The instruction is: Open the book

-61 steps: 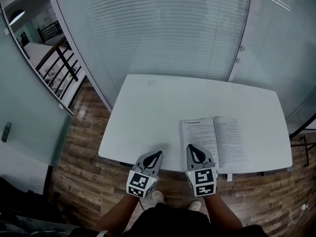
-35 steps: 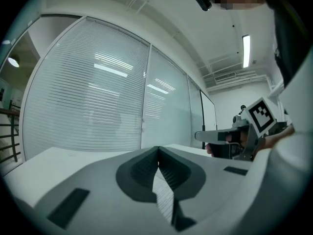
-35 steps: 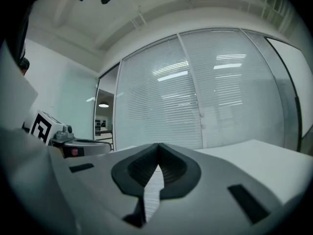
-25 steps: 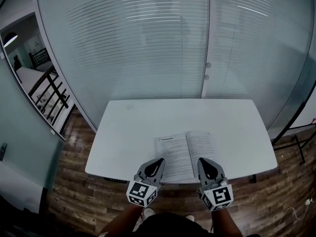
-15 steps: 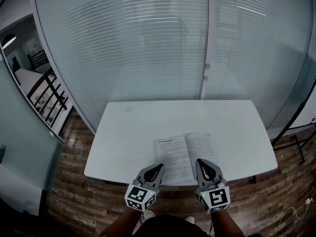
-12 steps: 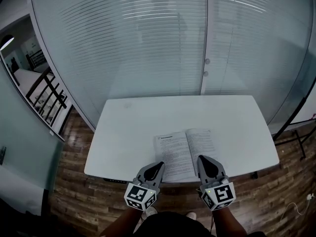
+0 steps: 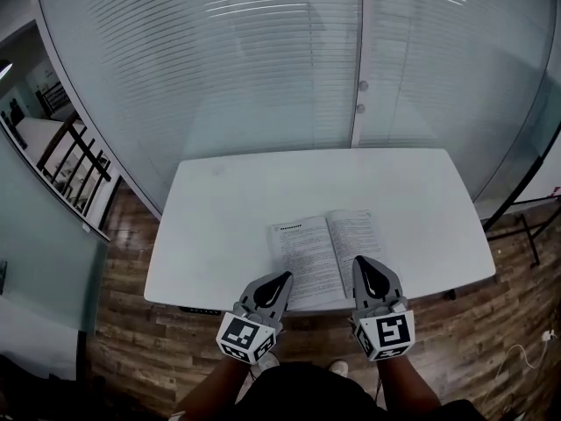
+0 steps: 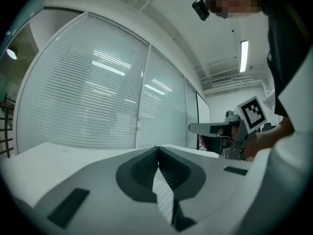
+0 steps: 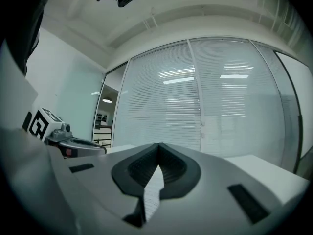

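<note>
Head view shows the open book (image 7: 316, 248) lying flat on the white table (image 7: 219, 200), close to its near edge and right of centre, printed pages up. The left gripper (image 7: 282, 277) is at the left page's near corner and the right gripper (image 7: 362, 262) at the right page's near edge. Each gripper's own view shows its jaws clenched together on nothing. Whether either tip touches the paper cannot be told.
</note>
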{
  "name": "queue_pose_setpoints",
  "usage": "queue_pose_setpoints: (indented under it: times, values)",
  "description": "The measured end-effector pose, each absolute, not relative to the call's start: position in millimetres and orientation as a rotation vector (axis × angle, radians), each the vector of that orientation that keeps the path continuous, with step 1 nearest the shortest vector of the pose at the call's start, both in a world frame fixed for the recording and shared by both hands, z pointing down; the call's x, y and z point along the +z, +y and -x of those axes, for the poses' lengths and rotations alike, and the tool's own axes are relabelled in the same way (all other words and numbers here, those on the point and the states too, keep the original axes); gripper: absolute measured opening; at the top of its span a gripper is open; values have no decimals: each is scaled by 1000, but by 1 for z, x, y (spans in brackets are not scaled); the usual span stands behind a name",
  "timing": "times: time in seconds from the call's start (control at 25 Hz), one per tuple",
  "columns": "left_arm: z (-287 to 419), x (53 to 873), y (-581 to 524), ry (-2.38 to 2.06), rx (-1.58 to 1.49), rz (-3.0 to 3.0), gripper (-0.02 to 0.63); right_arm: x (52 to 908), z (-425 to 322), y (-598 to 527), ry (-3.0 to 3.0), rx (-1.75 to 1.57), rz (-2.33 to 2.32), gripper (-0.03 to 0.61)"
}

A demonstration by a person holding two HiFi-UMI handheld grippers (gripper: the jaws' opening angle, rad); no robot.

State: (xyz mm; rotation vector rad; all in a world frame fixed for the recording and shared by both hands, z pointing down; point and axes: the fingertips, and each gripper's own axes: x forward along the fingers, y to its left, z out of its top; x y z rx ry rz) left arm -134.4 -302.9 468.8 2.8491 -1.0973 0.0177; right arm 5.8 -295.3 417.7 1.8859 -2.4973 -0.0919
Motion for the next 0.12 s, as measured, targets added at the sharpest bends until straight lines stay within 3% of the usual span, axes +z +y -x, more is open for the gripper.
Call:
queue_pose_setpoints:
  times: [0.12]
  values:
    - [132,457,-305,-1074,-23,-2884,11,411,-1,-303,-2509,-119,-1884,2]
